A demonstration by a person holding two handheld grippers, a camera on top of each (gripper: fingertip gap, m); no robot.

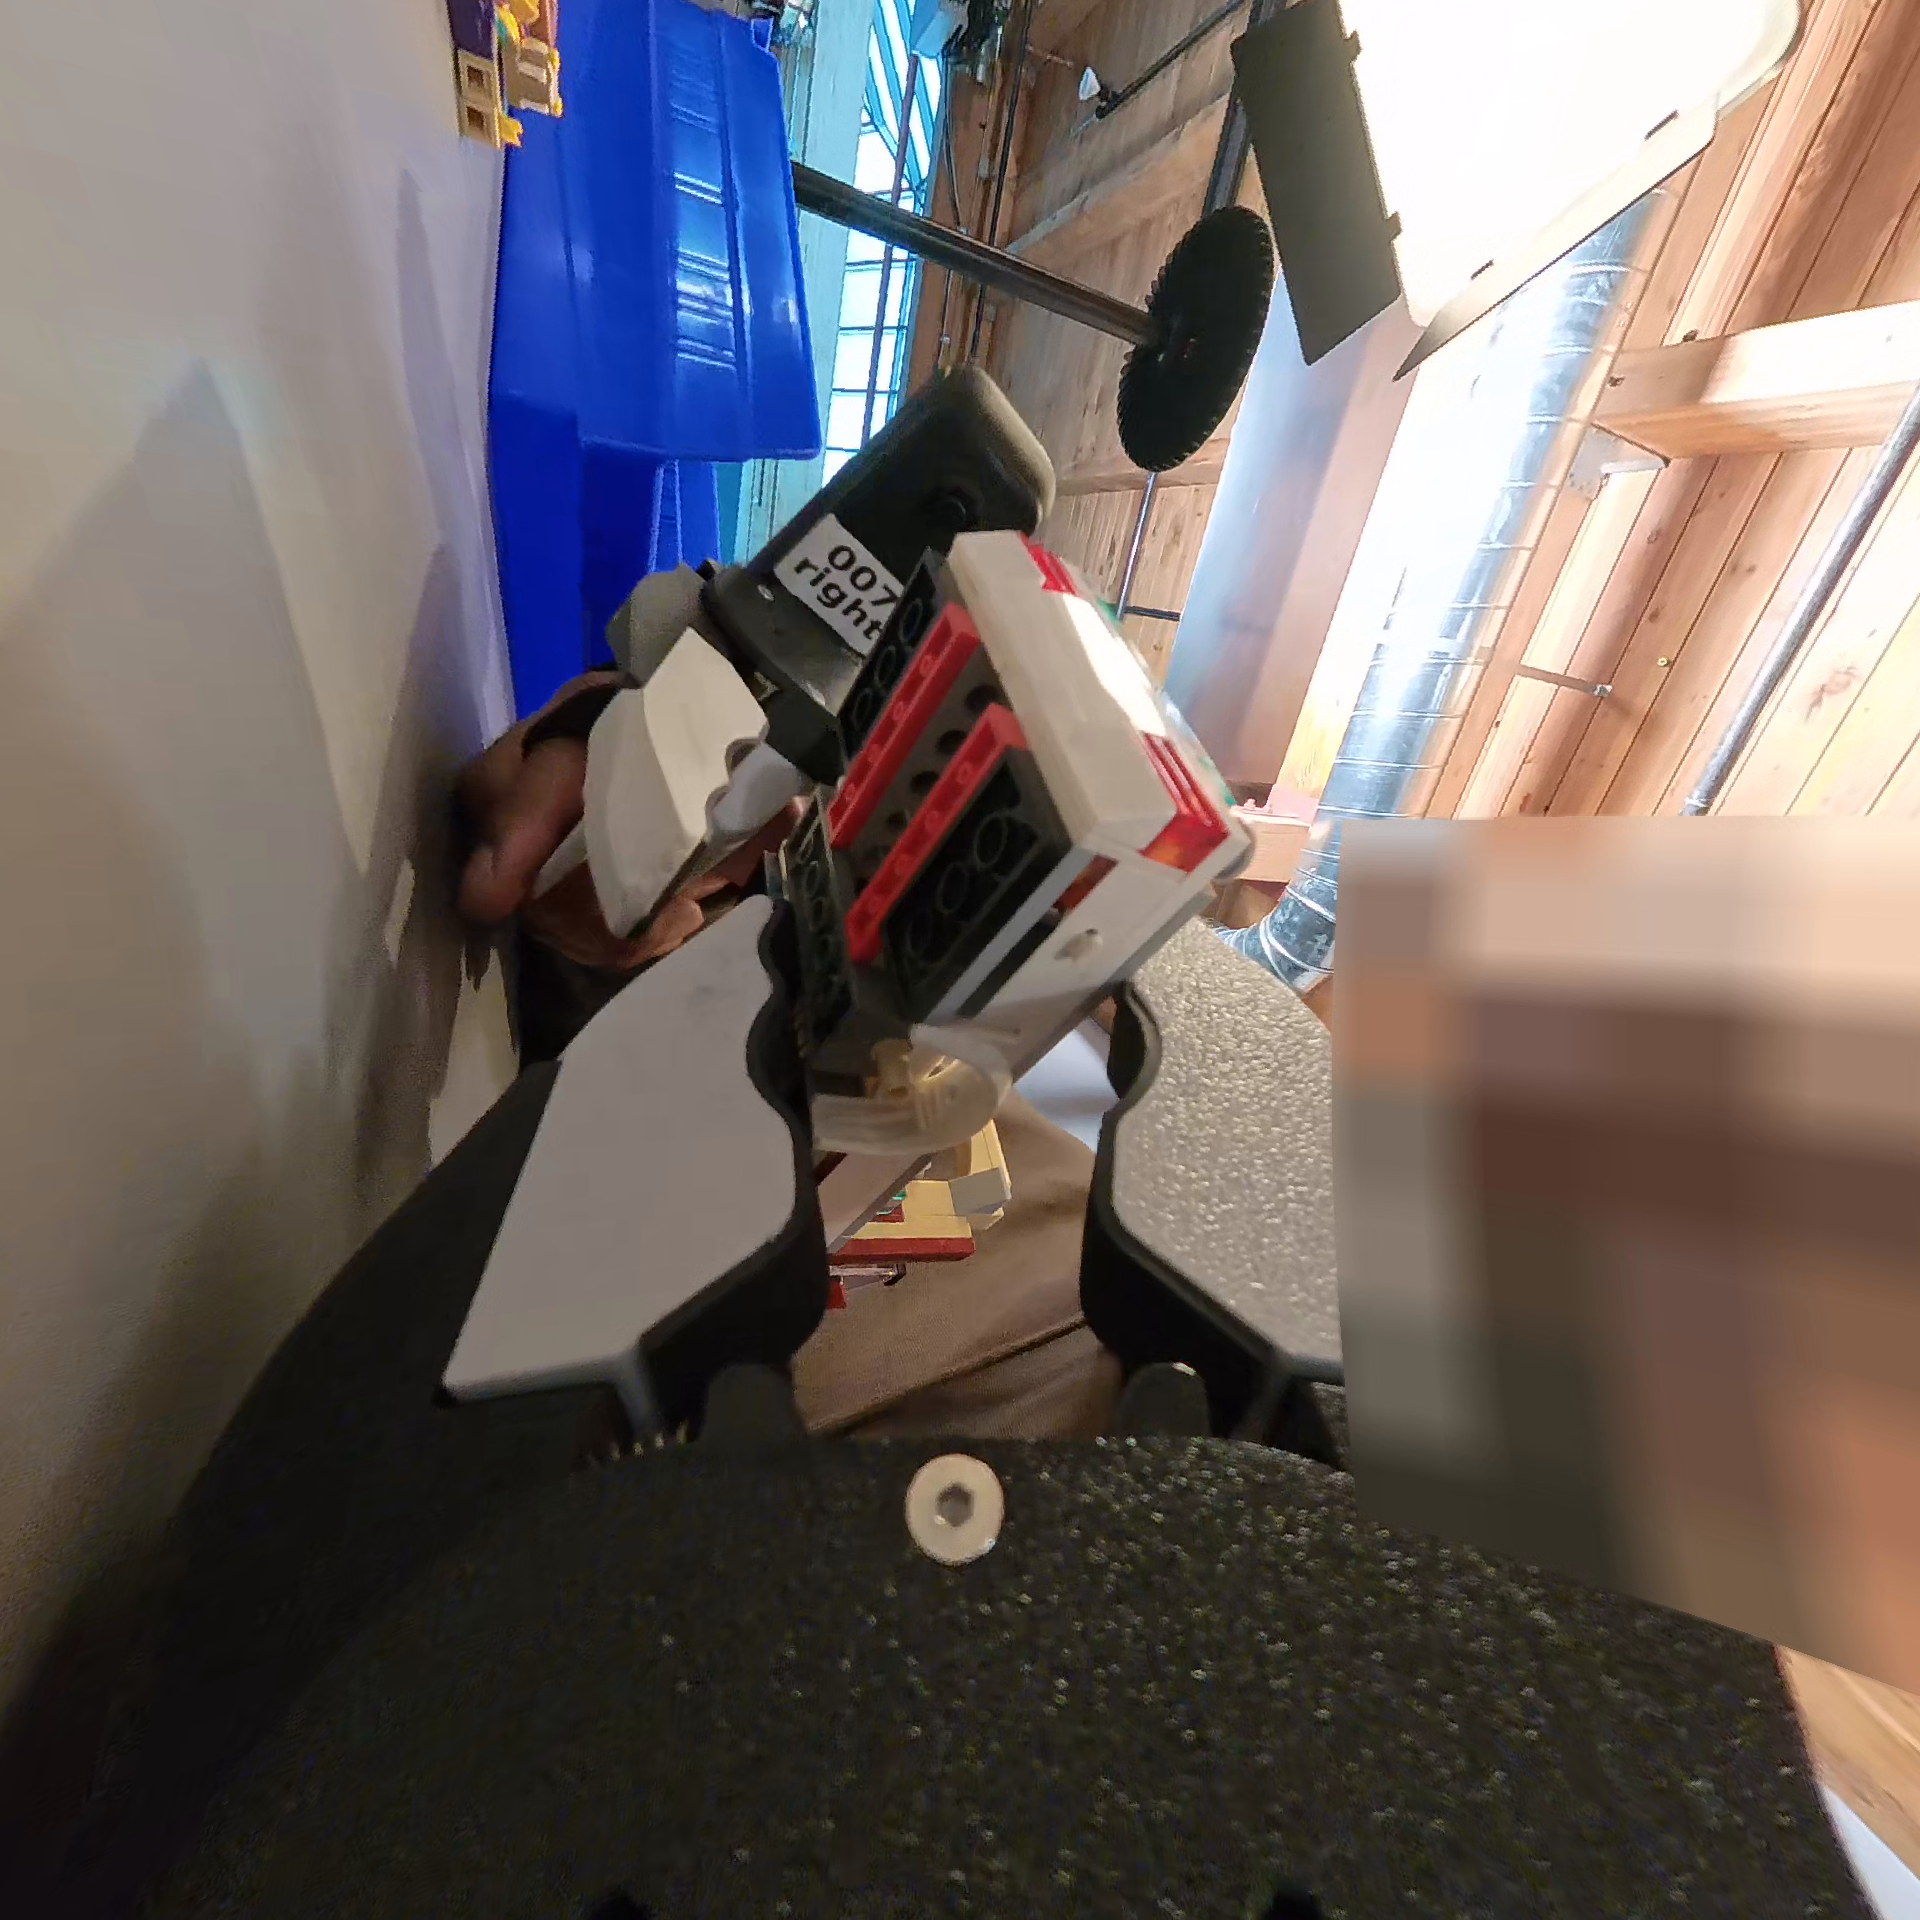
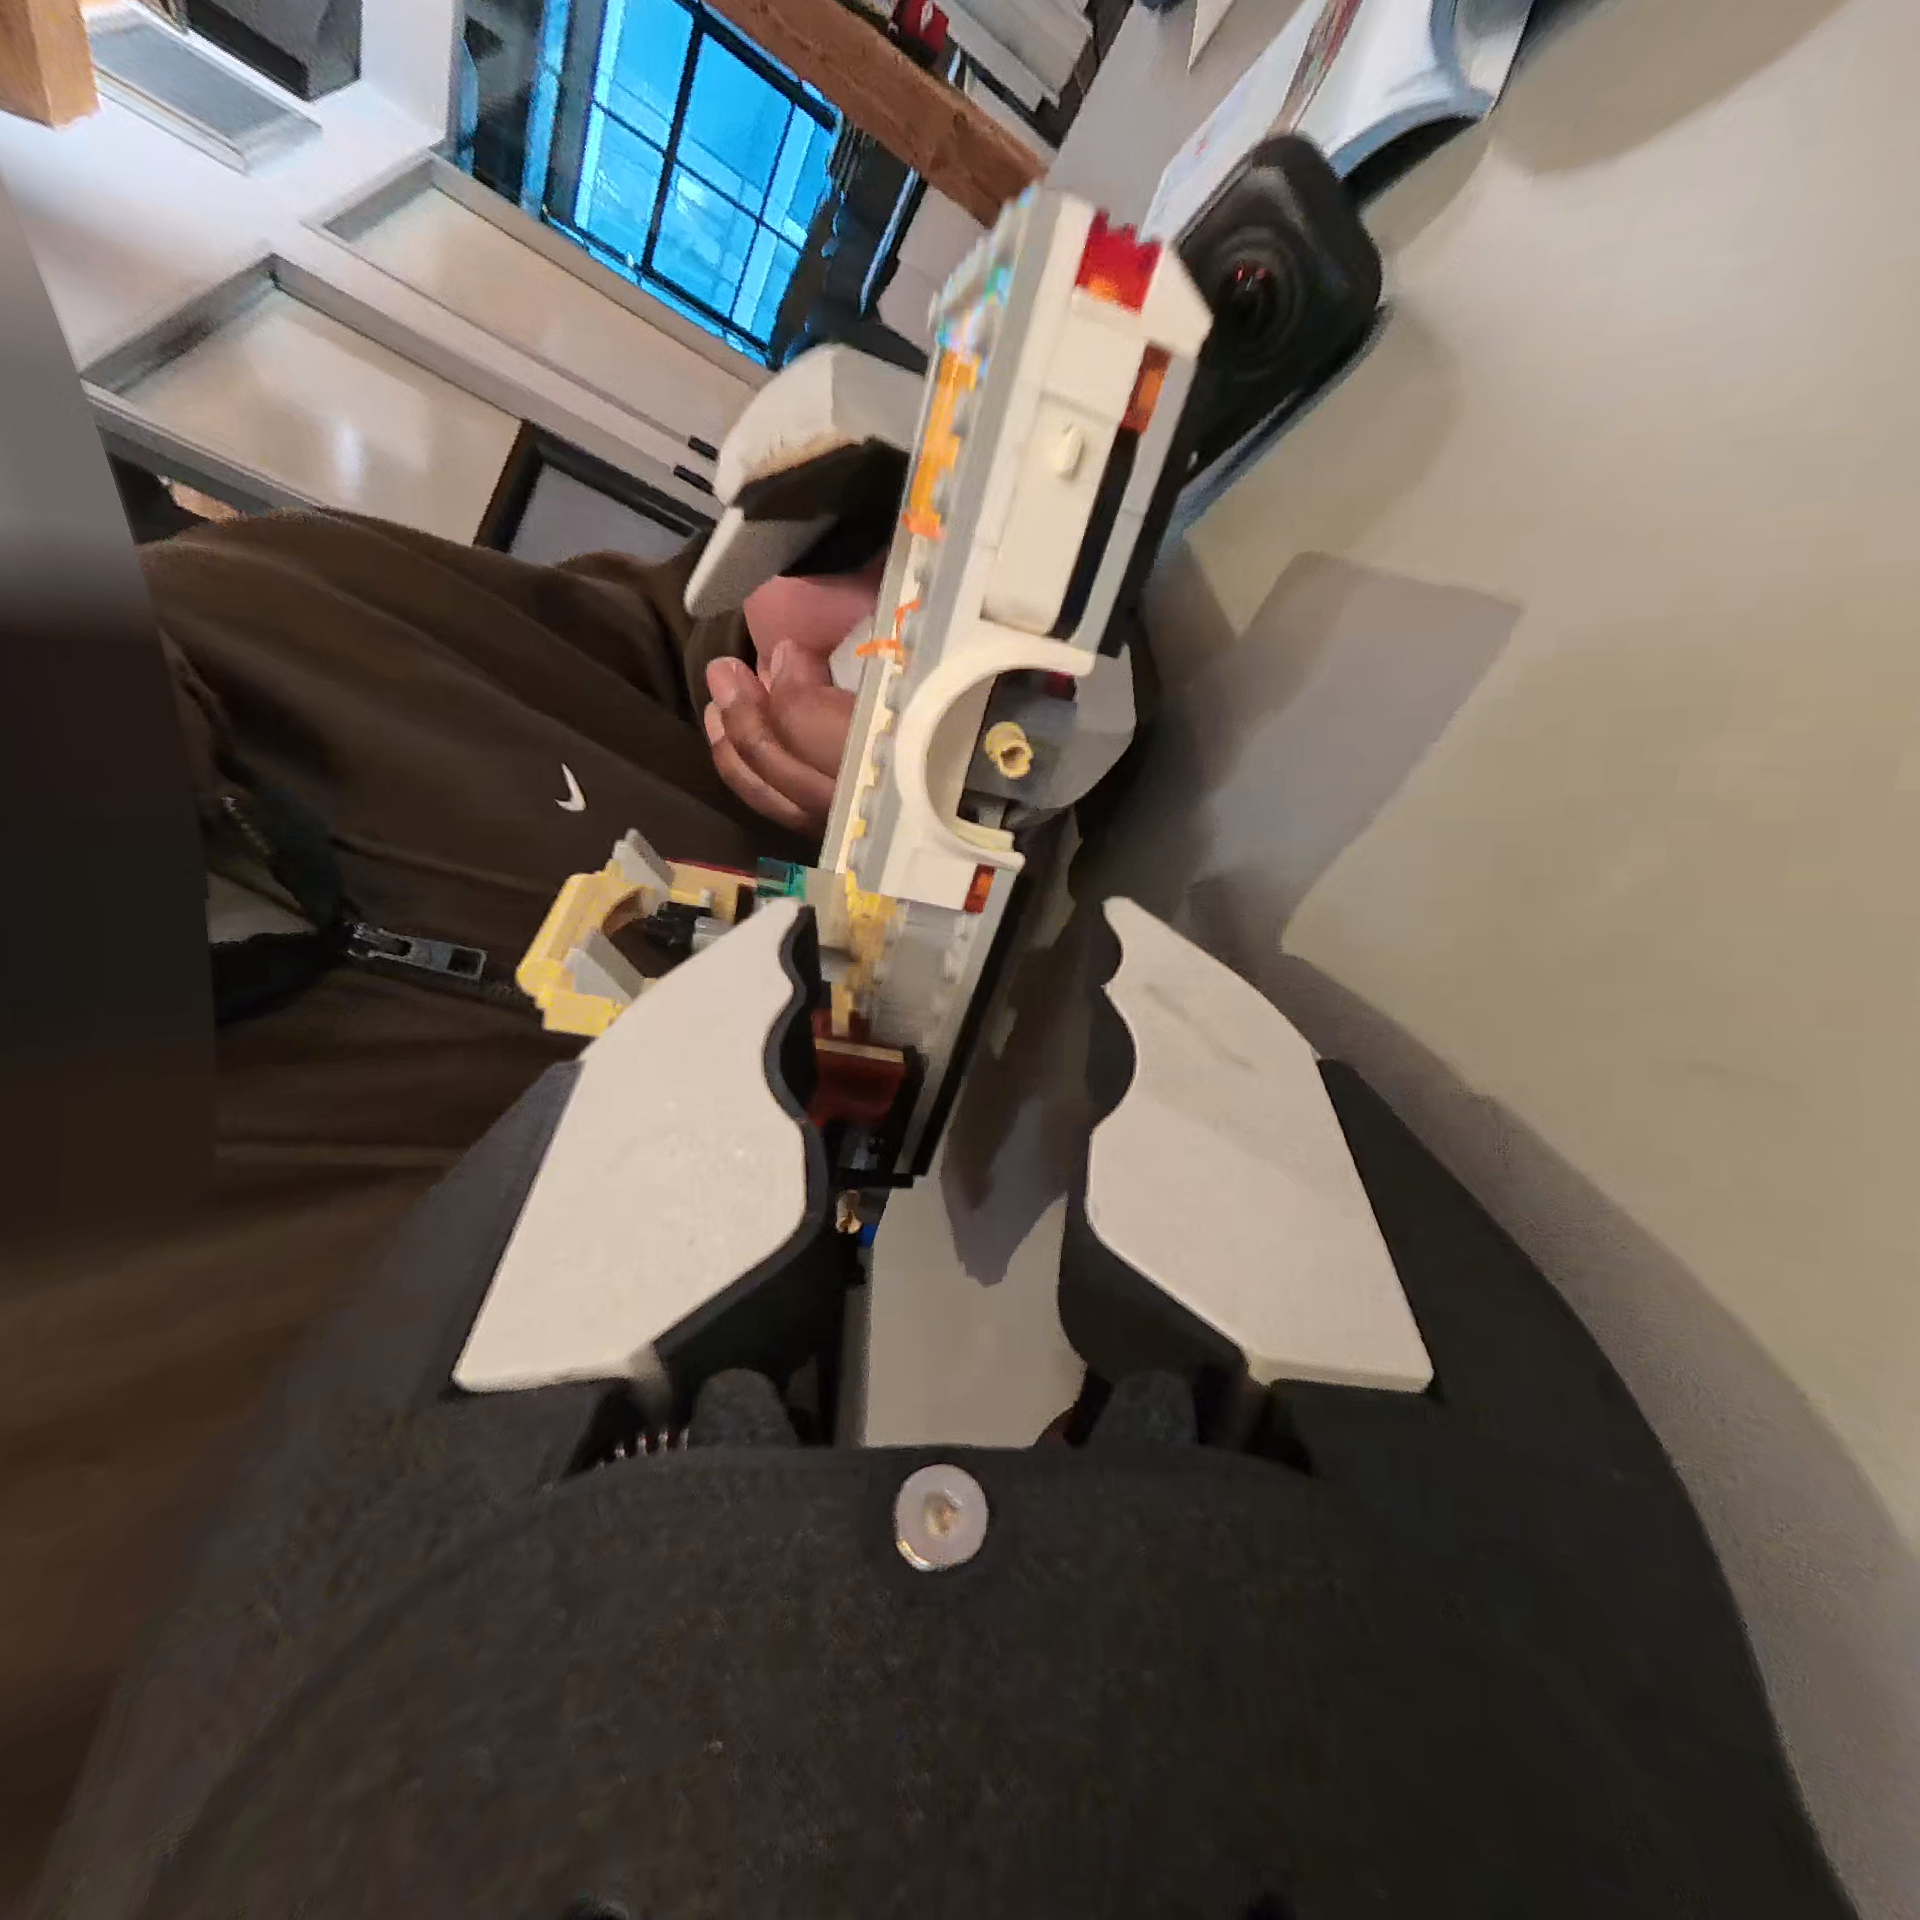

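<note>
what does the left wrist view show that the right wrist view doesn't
Only the left wrist view: blue bins, a metal duct, wooden boards overhead, and the red and black underside of the white brick vehicle.

Only the right wrist view: a window, a brown jacket, and a yellow and grey brick arch.

Both: the vehicle between the fingers of the left gripper, and the right gripper with fingers spread, one clear of the vehicle.

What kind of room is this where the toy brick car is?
Probably a workshop or studio loft. There are wooden plank walls, a shiny metal air duct, a big blue plastic bin and a dark-framed window, with brick models on a white table.
</note>
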